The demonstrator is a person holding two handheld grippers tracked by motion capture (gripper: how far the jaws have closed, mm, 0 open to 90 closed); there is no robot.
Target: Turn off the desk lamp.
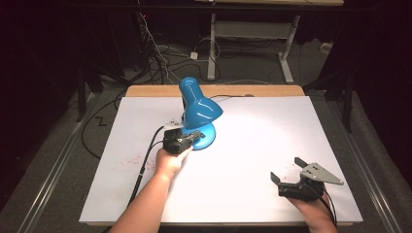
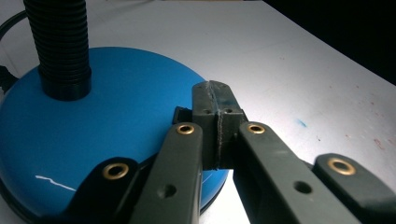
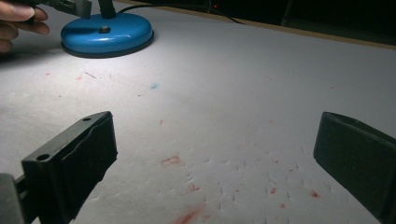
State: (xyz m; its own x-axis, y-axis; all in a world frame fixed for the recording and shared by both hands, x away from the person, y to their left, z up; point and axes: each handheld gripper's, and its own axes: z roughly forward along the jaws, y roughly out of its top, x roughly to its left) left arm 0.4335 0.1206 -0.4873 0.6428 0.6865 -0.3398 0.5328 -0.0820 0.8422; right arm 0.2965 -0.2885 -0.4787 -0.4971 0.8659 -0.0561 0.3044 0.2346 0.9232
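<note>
Near right: the right tool point(image 1: 286, 171) rests low over the white tabletop point(image 1: 252, 145), its two jaws spread wide with nothing between them; in the right gripper view they stand at the frame's two sides over red-flecked board. The grey three-cornered plate point(image 1: 320, 173) sits on top of it.

Centre left: the left hand point(image 1: 170, 162) holds the left tool point(image 2: 217, 100) at the near edge of the blue desk lamp's base point(image 2: 107, 126). Its jaws are pressed together tip to tip, with nothing seen between them, and the tips lie over the rim of the base; whether they touch it cannot be told.

Farther: the black ribbed neck point(image 2: 60, 46) rises from the base, and the blue shade point(image 1: 199, 107) tilts down toward the tabletop, which is brightly lit beneath it. A black cable point(image 1: 145, 155) trails along the left.

Far: floor cables and a white table frame point(image 1: 252, 34) lie beyond the tabletop.
</note>
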